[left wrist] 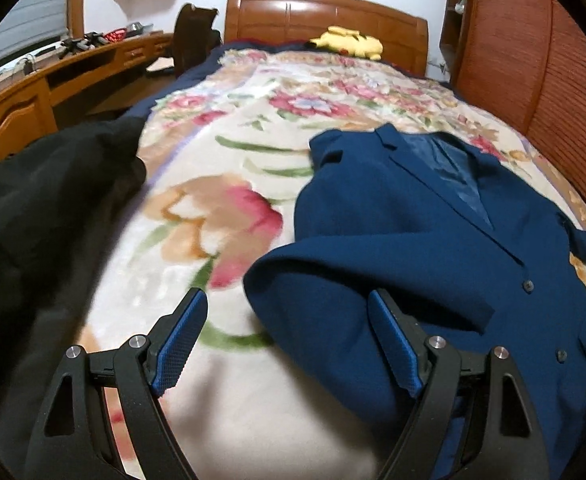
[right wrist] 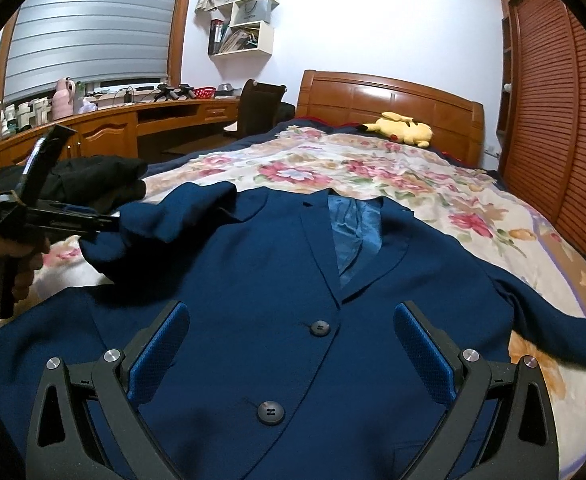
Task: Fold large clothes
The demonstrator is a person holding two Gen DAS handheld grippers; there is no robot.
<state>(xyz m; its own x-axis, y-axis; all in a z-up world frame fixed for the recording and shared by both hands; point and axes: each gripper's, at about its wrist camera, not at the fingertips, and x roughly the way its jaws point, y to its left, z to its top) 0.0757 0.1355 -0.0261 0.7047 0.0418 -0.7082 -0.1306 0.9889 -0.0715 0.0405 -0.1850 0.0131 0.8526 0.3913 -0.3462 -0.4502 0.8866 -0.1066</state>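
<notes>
A navy blue blazer (right wrist: pixel 253 280) lies face up on the floral bedspread (right wrist: pixel 373 168), lapels and two buttons showing. Its left sleeve (right wrist: pixel 181 216) is folded in across the chest; the right sleeve (right wrist: pixel 553 316) stretches out to the right. My left gripper (left wrist: pixel 289 304) is open, just above the sleeve cuff (left wrist: pixel 333 292) at the blazer's left side (left wrist: pixel 433 240). In the right wrist view the left gripper (right wrist: pixel 109 224) shows side-on at the sleeve. My right gripper (right wrist: pixel 291 312) is open and empty, low over the blazer's front near the upper button (right wrist: pixel 319 328).
A black garment (left wrist: pixel 41 208) lies piled at the bed's left edge, also in the right wrist view (right wrist: pixel 93 176). A yellow plush toy (right wrist: pixel 403 128) rests by the wooden headboard (right wrist: pixel 393 100). A desk (right wrist: pixel 105 128) and chair (right wrist: pixel 259 108) stand left; louvred wardrobe doors (right wrist: pixel 553 120) right.
</notes>
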